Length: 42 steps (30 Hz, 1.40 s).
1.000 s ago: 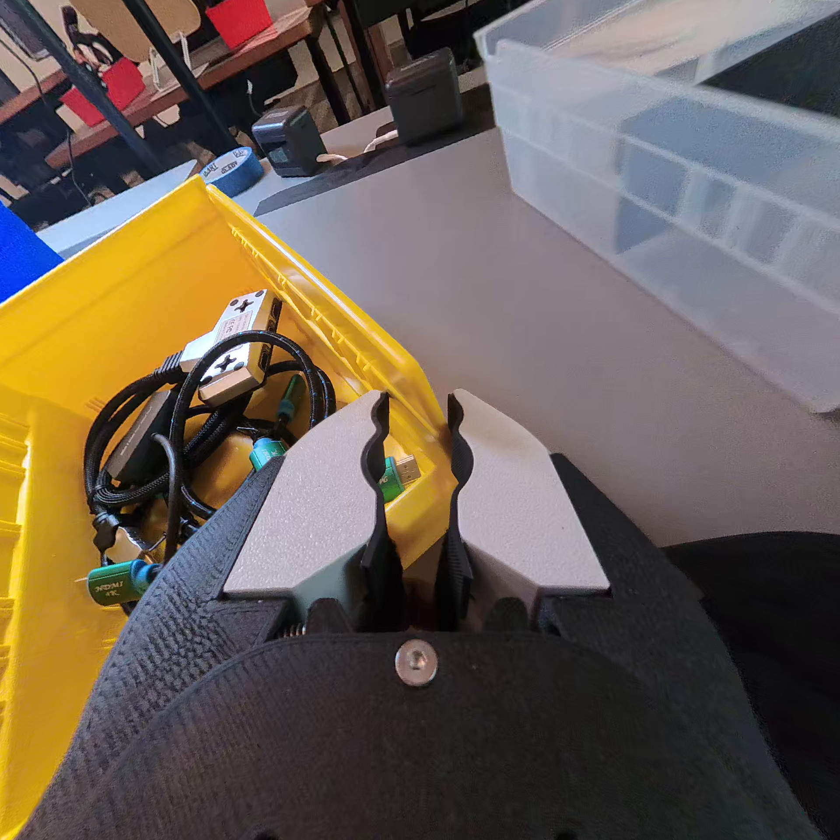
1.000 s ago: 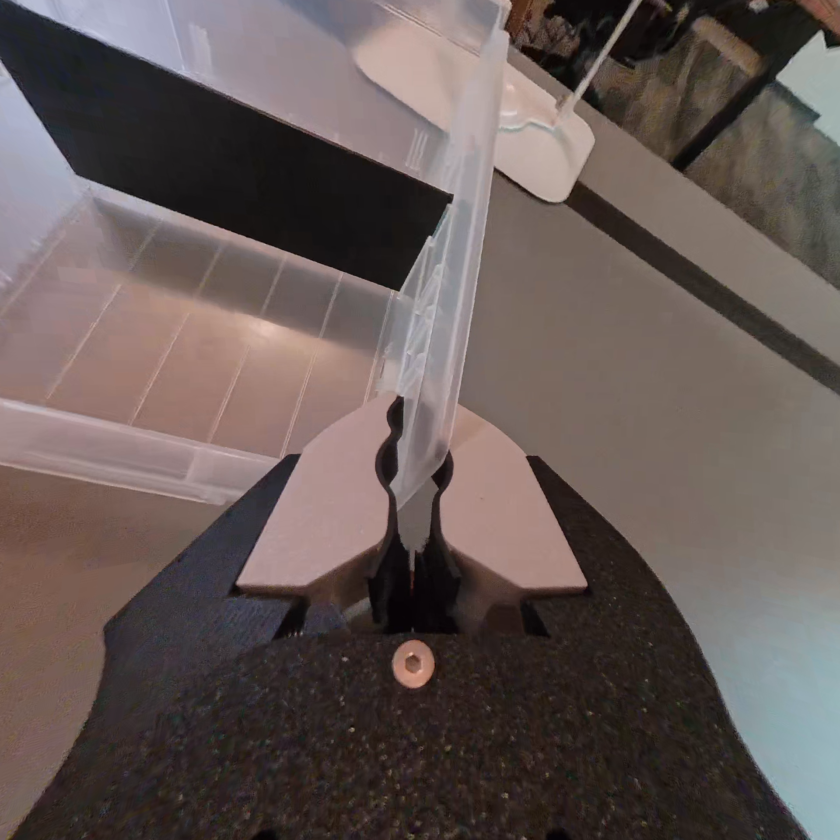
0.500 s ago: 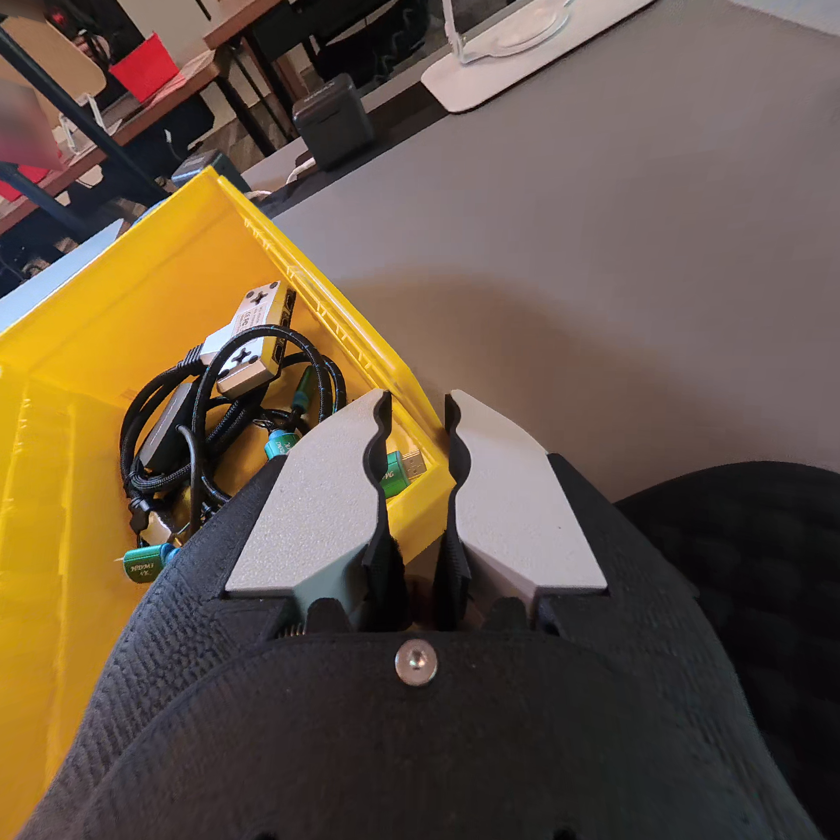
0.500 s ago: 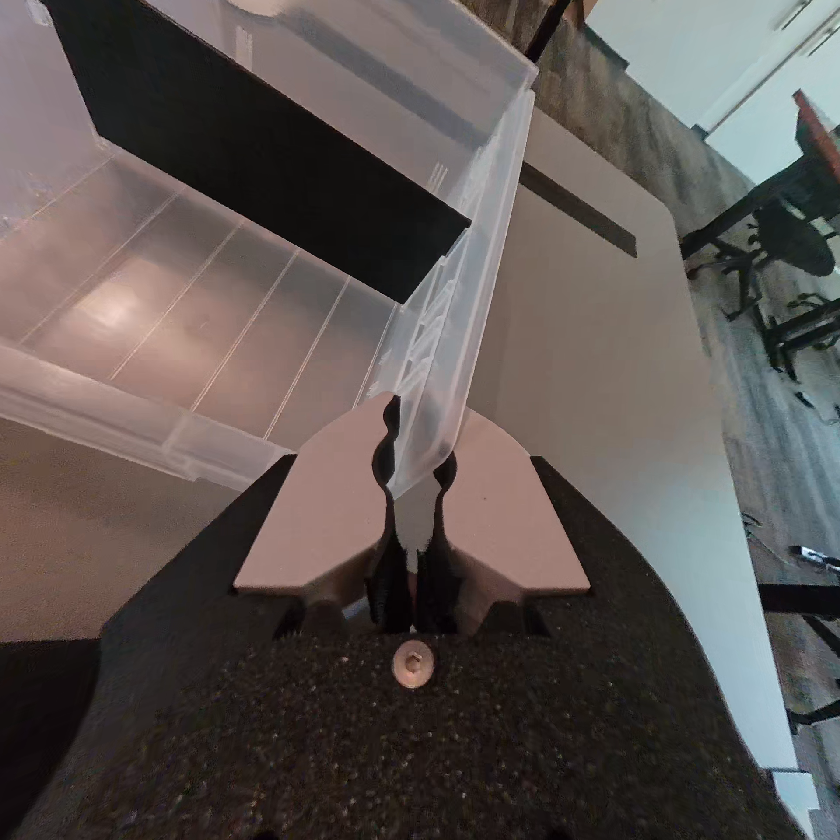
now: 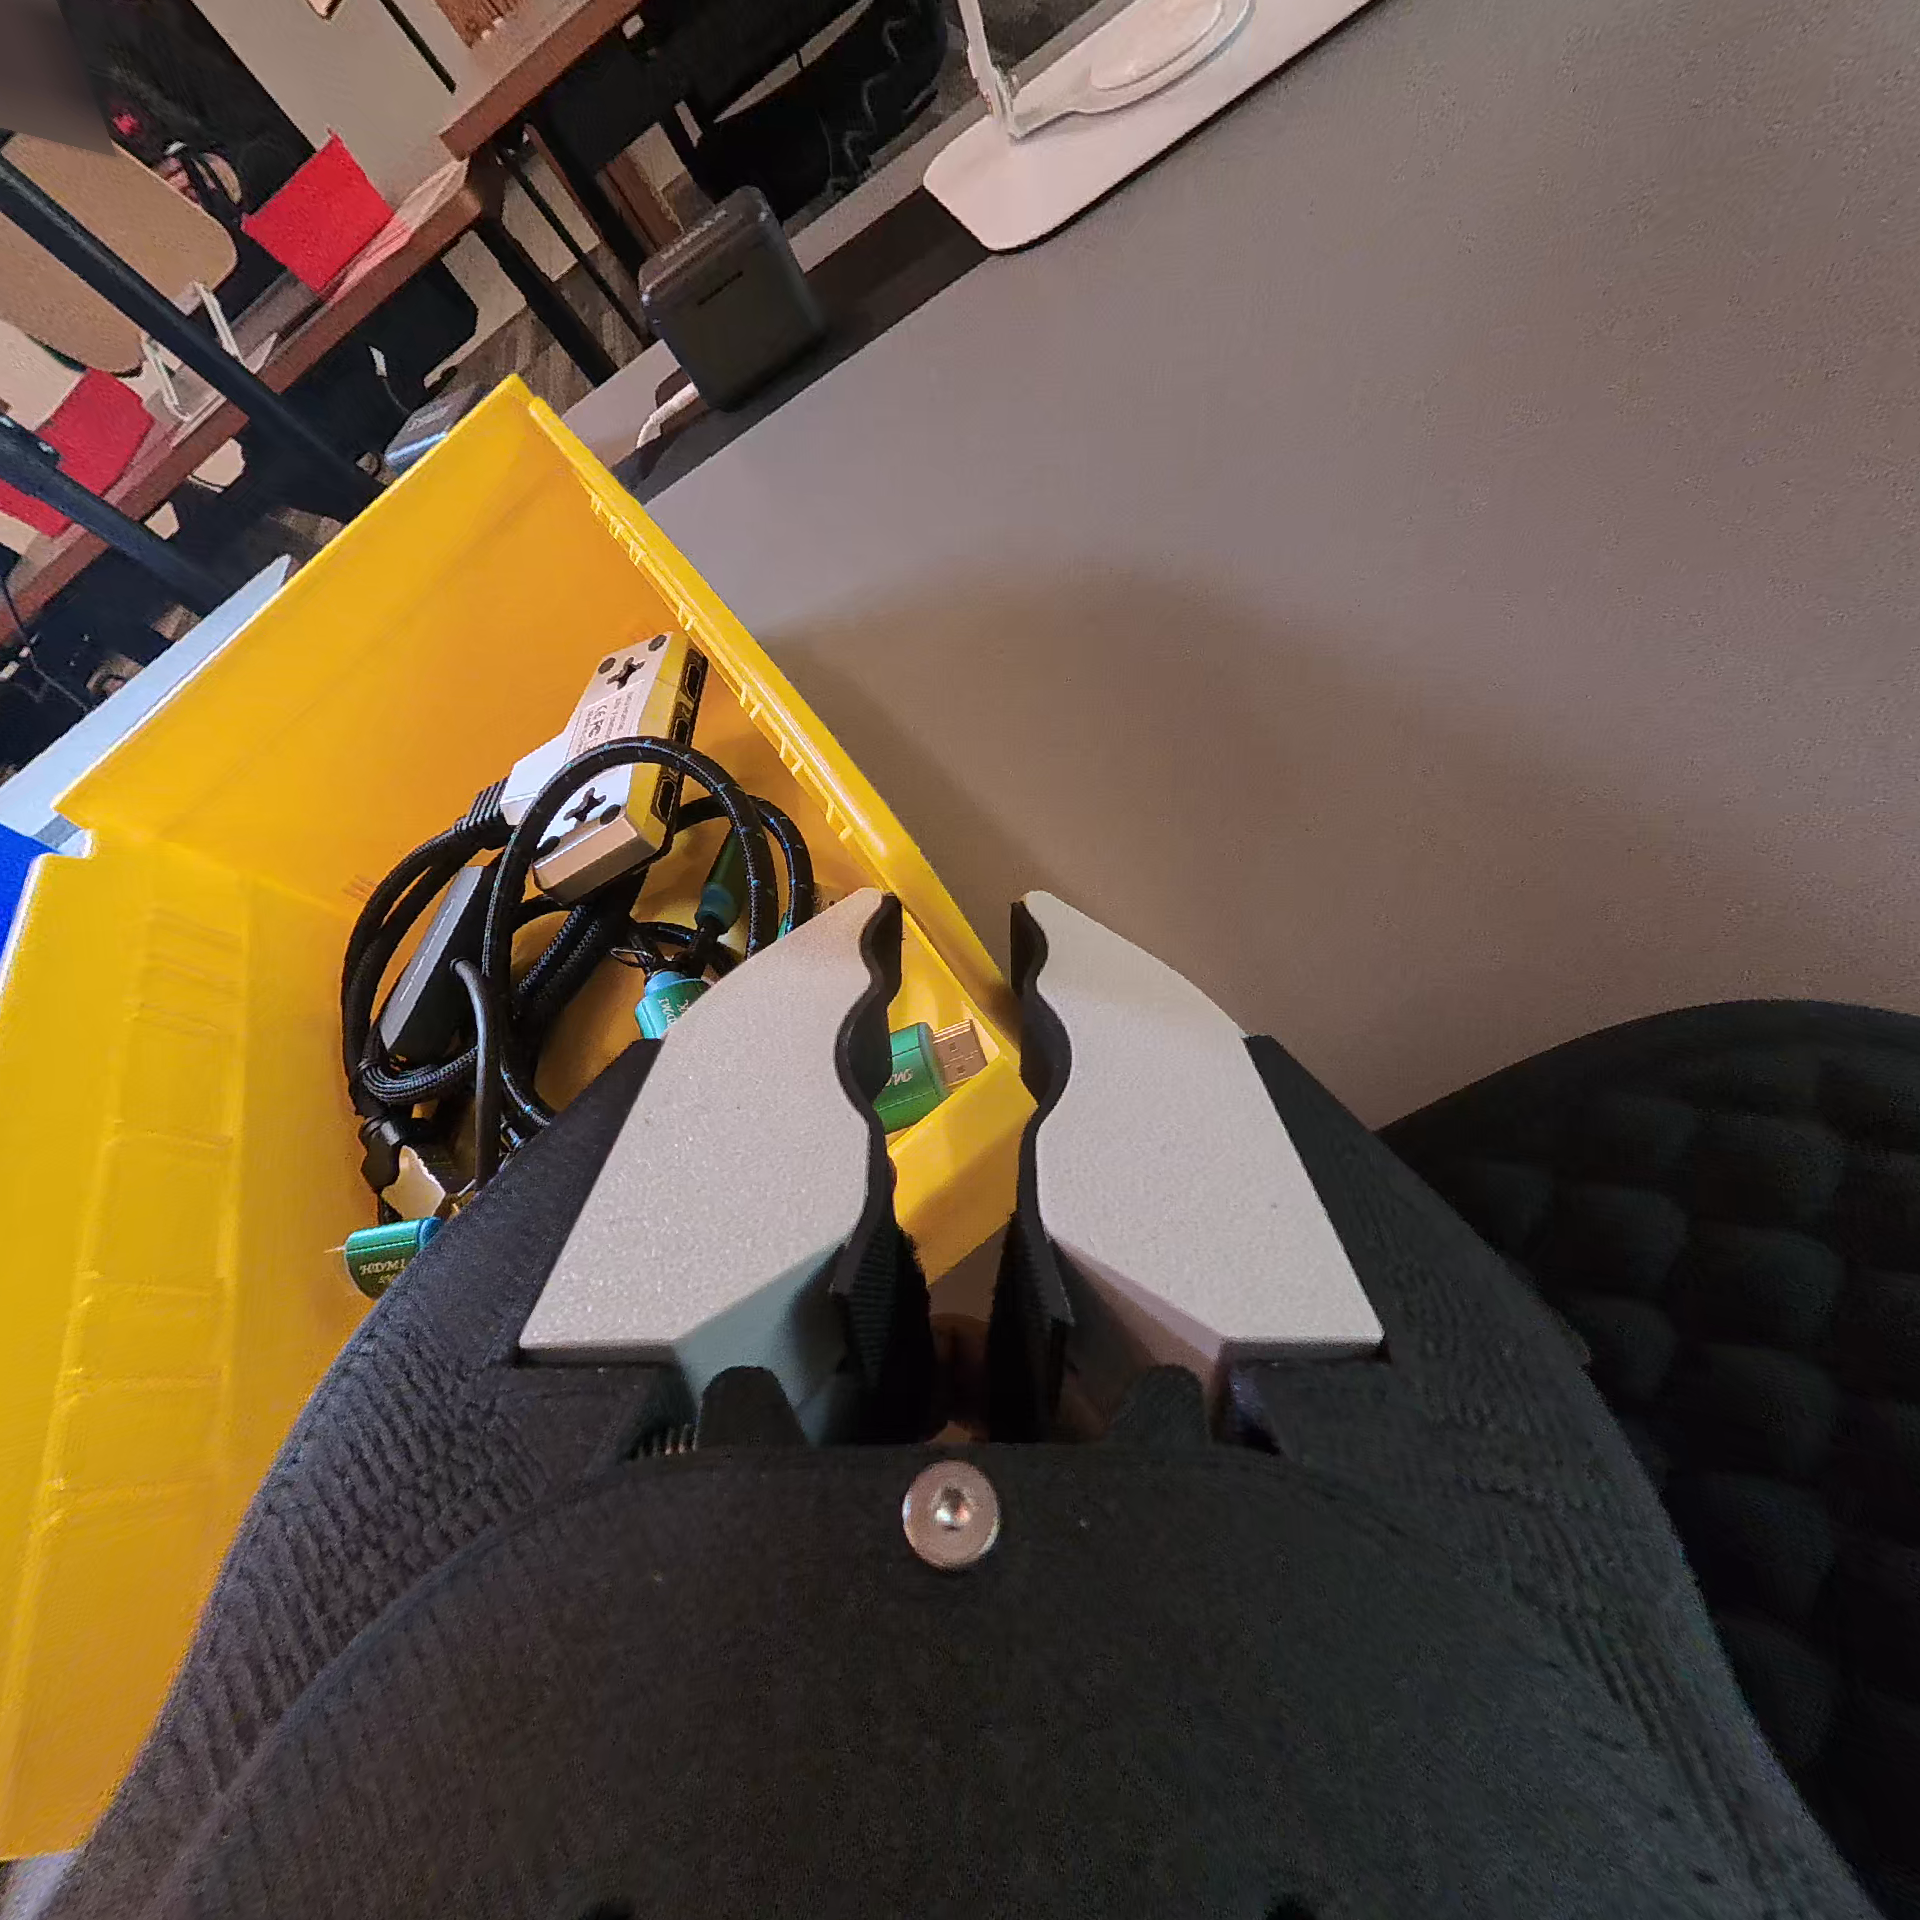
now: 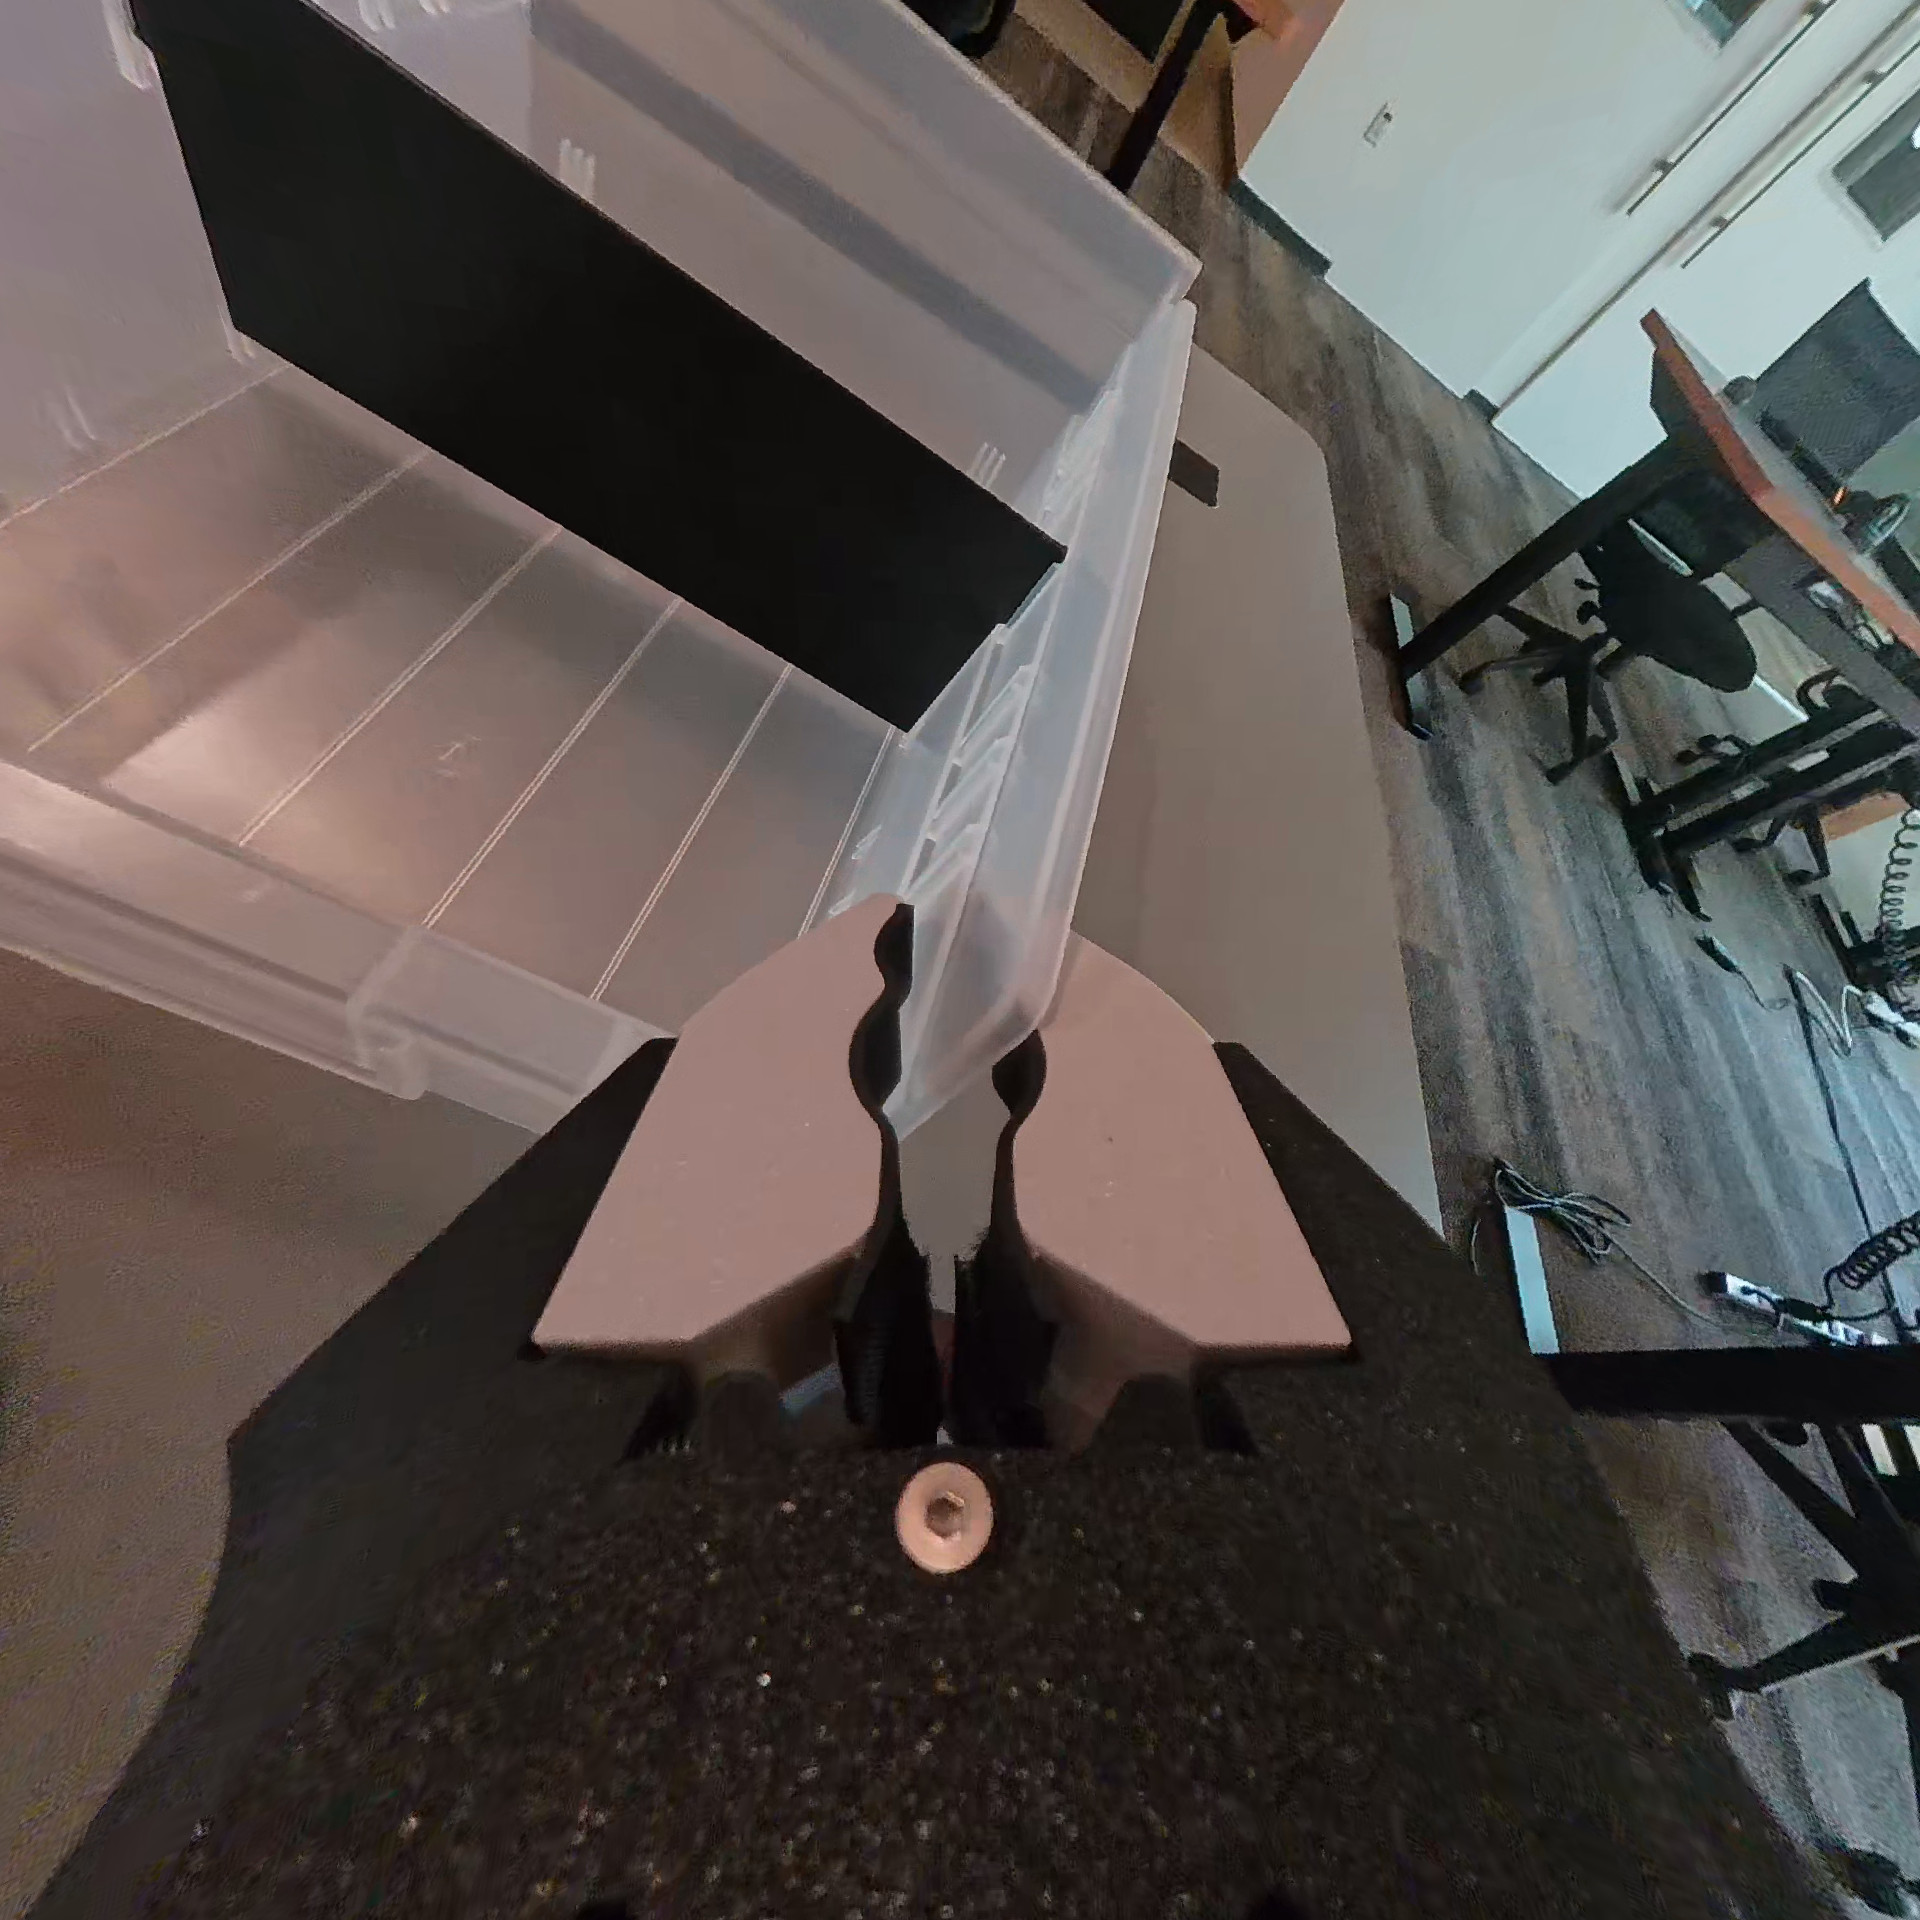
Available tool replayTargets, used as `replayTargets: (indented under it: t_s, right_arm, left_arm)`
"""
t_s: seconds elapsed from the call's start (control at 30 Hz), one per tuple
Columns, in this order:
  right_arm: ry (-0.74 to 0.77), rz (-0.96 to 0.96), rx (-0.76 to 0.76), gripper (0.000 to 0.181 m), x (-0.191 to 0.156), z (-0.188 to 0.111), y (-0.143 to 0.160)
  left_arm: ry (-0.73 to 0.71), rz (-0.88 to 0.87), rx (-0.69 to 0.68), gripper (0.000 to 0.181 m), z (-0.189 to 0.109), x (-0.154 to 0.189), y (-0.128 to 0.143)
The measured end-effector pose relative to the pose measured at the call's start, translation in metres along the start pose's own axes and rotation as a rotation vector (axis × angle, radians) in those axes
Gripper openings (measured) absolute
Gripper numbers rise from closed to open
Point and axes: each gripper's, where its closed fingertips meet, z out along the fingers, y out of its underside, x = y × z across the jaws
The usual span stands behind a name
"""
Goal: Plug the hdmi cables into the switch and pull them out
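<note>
The left gripper (image 5: pixel 945 997) covers the near end of the bright yellow plastic bin (image 5: pixel 312 727), and with it part of the tangle of black braided HDMI cables (image 5: pixel 436 997) — one green-collared plug (image 5: pixel 920 1065) shows only between the fingers, another (image 5: pixel 390 1257) peeks out beside the gripper body. Whether this gripper touches the bin rim cannot be told. The bin's left side runs off the frame.

Ahead of the right gripper (image 6: pixel 971 997), the clear plastic storage tub (image 6: pixel 416 727) is cut off to the left and top; whether the fingers actually pinch its side wall is unclear.
</note>
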Motion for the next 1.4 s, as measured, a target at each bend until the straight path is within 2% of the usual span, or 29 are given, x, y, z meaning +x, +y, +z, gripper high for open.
replayTargets:
  t_s: [0.4, 0.43, 0.5, 0.57, 0.63, 0.73, 0.8, 0.87, 0.97, 1.07, 1.2, 1.27, 1.4]
  right_arm:
    - [-0.011, -0.015, 0.023, 0.014, 0.008, 0.004, 0.002]
    - [-0.010, -0.012, 0.014, 0.016, 0.007, 0.003, 0.003]
    - [0.011, 0.003, 0.028, 0.038, 0.008, -0.004, -0.004]
    - [0.039, 0.046, 0.110, 0.055, 0.010, -0.018, -0.024]
    - [0.084, 0.117, 0.234, 0.060, 0.016, -0.040, -0.052]
    - [0.050, 0.222, 0.507, 0.056, 0.004, -0.077, -0.106]
    - [-0.076, 0.279, 0.712, 0.049, -0.021, -0.098, -0.143]
    - [-0.274, 0.310, 0.882, 0.044, -0.058, -0.112, -0.171]
    - [-0.528, 0.330, 1.018, 0.044, -0.112, -0.114, -0.192]
    - [-0.691, 0.313, 1.049, 0.044, -0.159, -0.106, -0.199]
    - [-0.803, 0.280, 1.007, 0.045, -0.194, -0.097, -0.197]
    - [-0.810, 0.259, 0.990, 0.045, -0.198, -0.096, -0.194]
    - [-0.816, 0.313, 1.002, 0.044, -0.193, -0.094, -0.191]
  left_arm:
    - [0.066, 0.032, 0.035, 0.019, -0.003, -0.006, 0.004]
    - [0.069, 0.032, 0.040, 0.020, -0.003, -0.006, 0.004]
    - [0.116, 0.030, 0.050, 0.027, -0.006, -0.002, 0.002]
    - [0.170, -0.013, 0.094, 0.044, -0.014, -0.002, -0.006]
    - [0.211, -0.070, 0.173, 0.050, -0.027, -0.010, -0.020]
    - [0.221, -0.081, 0.302, 0.050, -0.045, -0.039, -0.044]
    - [0.193, -0.025, 0.313, 0.049, -0.046, -0.068, -0.056]
    - [0.160, 0.071, 0.237, 0.049, -0.038, -0.100, -0.058]
    - [0.119, 0.151, 0.116, 0.049, -0.024, -0.141, -0.057]
    - [0.328, 0.192, 0.032, 0.049, -0.020, -0.130, -0.048]
    - [0.489, 0.320, -0.197, 0.047, -0.017, -0.116, -0.007]
    - [0.472, 0.387, -0.265, 0.045, -0.010, -0.120, 0.005]
    - [0.424, 0.434, -0.327, 0.043, 0.016, -0.141, 0.013]
